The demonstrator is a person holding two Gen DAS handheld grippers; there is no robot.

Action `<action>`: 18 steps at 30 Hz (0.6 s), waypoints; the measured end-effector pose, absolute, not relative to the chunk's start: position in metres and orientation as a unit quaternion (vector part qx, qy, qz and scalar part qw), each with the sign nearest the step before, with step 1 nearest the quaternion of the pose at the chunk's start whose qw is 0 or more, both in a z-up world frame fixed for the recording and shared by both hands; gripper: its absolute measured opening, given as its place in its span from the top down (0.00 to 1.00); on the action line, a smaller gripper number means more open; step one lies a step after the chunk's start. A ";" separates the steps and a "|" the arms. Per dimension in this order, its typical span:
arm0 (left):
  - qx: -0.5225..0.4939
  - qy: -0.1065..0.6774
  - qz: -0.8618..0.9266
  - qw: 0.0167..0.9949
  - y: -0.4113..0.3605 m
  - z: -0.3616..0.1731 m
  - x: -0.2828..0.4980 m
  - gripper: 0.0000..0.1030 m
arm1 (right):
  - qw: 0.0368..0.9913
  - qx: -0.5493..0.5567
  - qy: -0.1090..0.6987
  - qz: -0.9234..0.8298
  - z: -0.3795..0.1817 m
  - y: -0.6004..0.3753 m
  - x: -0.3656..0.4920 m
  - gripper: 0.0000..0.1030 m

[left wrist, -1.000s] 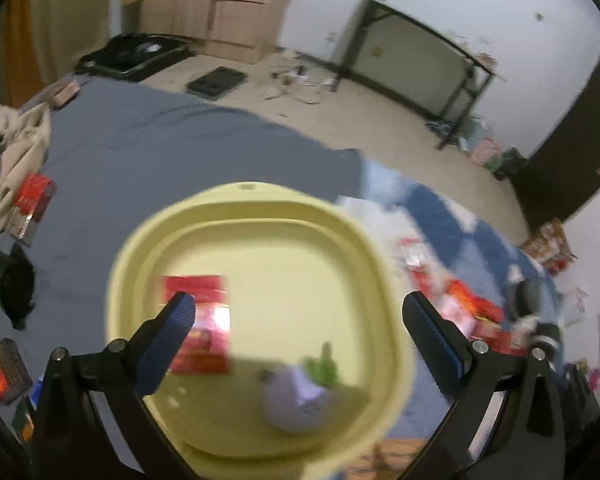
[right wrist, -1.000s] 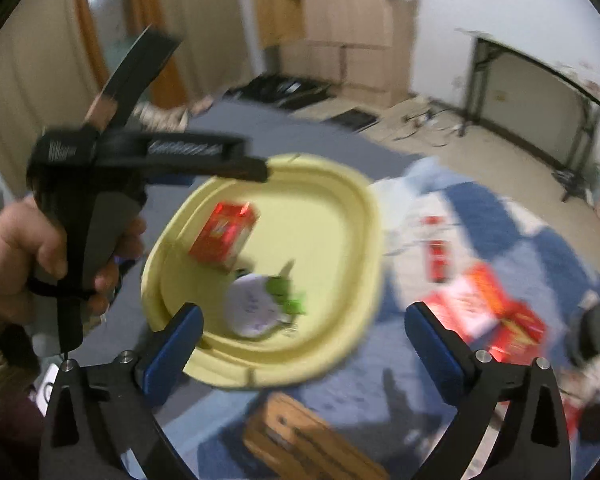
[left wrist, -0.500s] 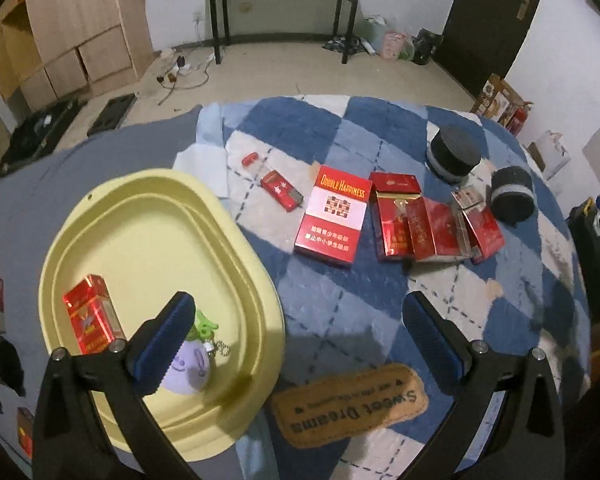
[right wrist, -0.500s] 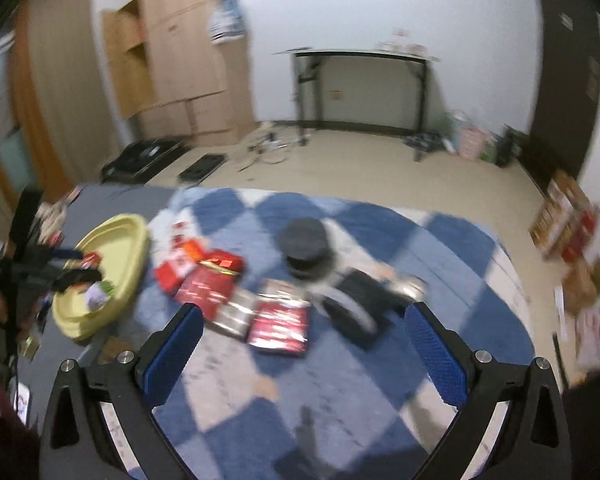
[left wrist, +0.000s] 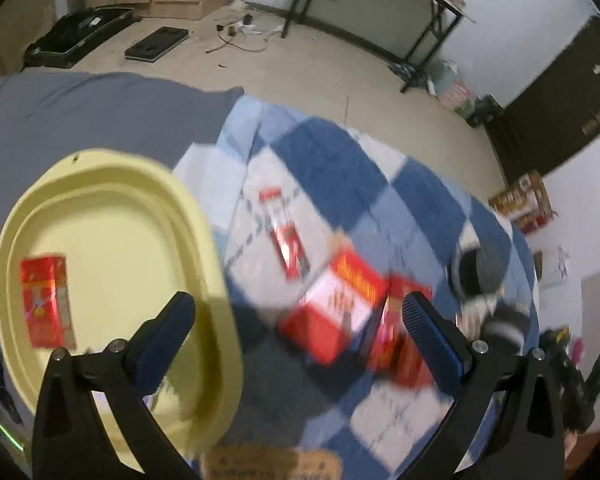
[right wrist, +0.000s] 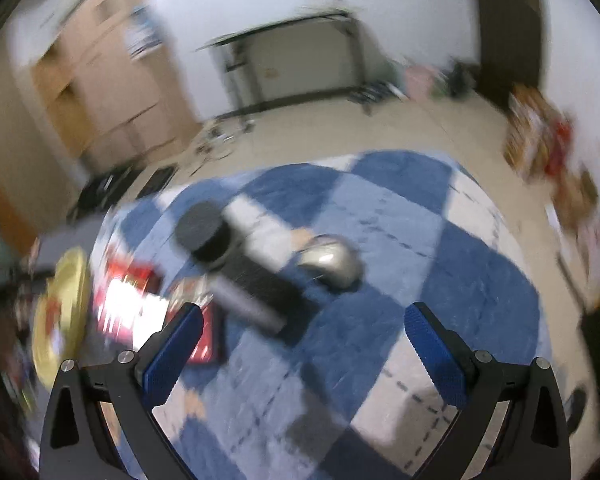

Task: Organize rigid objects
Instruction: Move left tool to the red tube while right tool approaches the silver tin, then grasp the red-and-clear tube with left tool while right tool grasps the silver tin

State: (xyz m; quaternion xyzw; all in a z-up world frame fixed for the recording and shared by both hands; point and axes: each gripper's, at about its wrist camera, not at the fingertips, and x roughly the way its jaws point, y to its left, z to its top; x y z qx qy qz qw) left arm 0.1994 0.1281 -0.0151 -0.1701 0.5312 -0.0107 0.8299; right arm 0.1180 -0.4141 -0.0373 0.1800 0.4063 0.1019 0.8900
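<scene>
In the left wrist view, a yellow tray point(left wrist: 204, 240) lies at the left with a red box point(left wrist: 46, 304) in it. My left gripper point(left wrist: 296, 320) is open and empty above the tray's right rim. Red-and-white boxes point(left wrist: 340, 304) and a small red pack point(left wrist: 286, 236) lie blurred on the blue checked blanket point(left wrist: 340, 168). In the right wrist view, my right gripper point(right wrist: 300, 338) is open and empty above the blanket point(right wrist: 460, 280). Ahead lie two black cylinders point(right wrist: 204, 236) point(right wrist: 256, 288) and a silver object point(right wrist: 332, 264). The tray point(right wrist: 60, 304) and red boxes point(right wrist: 128, 304) sit far left.
A brown doormat point(left wrist: 272, 464) lies at the blanket's near edge. A black cylinder point(left wrist: 480, 268) sits at the right of the left wrist view. A black folding table point(left wrist: 380, 12), wooden cabinets point(right wrist: 100, 92) and bare floor lie beyond the blanket. A grey sheet point(left wrist: 100, 112) adjoins it.
Both views are blurred by motion. The left gripper has swung lower and closer over the tray rim and boxes. The right gripper has come closer to the black cylinders. Both stay open.
</scene>
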 end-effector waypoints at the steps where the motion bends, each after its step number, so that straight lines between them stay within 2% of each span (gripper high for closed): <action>1: -0.164 0.535 -0.004 0.828 0.125 -0.018 0.212 0.00 | 0.877 0.215 0.418 0.100 -0.043 -0.422 0.128 0.01; 3: -0.163 0.551 -0.007 0.819 0.120 -0.028 0.232 0.03 | 0.860 0.249 0.437 0.092 -0.052 -0.425 0.150 0.03; 4: -0.162 0.560 -0.014 0.812 0.116 -0.033 0.243 0.13 | 0.859 0.247 0.439 0.094 -0.055 -0.423 0.157 0.03; 6: -0.153 0.573 -0.022 0.805 0.110 -0.041 0.257 0.23 | 0.855 0.237 0.452 0.094 -0.063 -0.414 0.179 0.08; 8: -0.137 0.585 -0.010 0.799 0.108 -0.049 0.268 0.24 | 0.853 0.229 0.460 0.096 -0.071 -0.406 0.194 0.16; 11: -0.128 0.613 0.019 0.780 0.113 -0.069 0.277 0.25 | 0.849 0.220 0.471 0.090 -0.083 -0.394 0.215 0.21; 18: -0.118 0.612 0.012 0.782 0.106 -0.092 0.274 0.26 | 0.846 0.212 0.481 0.088 -0.097 -0.386 0.234 0.19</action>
